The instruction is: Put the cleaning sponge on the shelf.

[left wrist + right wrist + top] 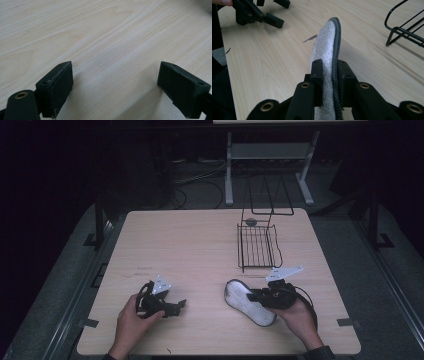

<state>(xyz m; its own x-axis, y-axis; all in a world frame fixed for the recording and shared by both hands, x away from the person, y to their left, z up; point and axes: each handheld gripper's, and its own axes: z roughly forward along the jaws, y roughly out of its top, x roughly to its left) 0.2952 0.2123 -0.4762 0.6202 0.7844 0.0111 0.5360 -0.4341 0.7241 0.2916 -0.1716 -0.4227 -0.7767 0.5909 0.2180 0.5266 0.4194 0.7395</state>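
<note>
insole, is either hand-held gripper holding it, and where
Yes: the right hand-held gripper pinches the insole across its edge near one end; the left holds nothing.

I can't make out the small dark thing (251, 221) by the wire rack (258, 247); it is too tiny.

1. Left black two-jaw gripper (181, 304) carried a grey three-cornered plate (161, 284).
2. Right black two-jaw gripper (254, 295) showed brass-ringed screw holes (305, 85) and a looping black cable (308, 302).
3. A dark sleeve cuff (320, 353) covered the right wrist.
</note>
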